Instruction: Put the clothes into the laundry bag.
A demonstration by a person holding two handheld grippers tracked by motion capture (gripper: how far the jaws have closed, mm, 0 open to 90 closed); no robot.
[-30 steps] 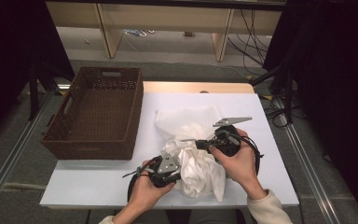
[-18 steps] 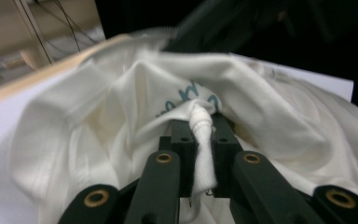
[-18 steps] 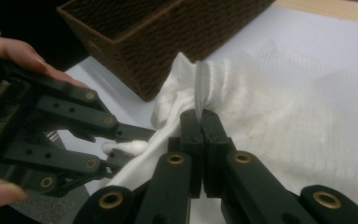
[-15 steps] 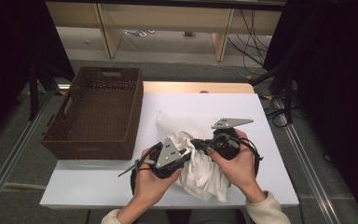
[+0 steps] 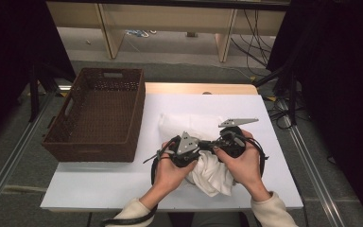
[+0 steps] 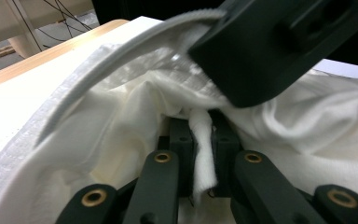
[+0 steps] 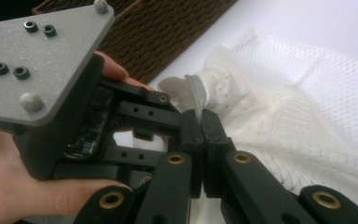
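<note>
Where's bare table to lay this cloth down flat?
Bare table shows along the near edge left of the hands, and at the far right corner beyond the white cloth. The middle is crowded with cloth and both hand-held grippers; the wicker basket bounds the left.

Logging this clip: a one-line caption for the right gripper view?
Right gripper pinching the mesh bag's edge, left gripper alongside, wicker basket behind.
</note>
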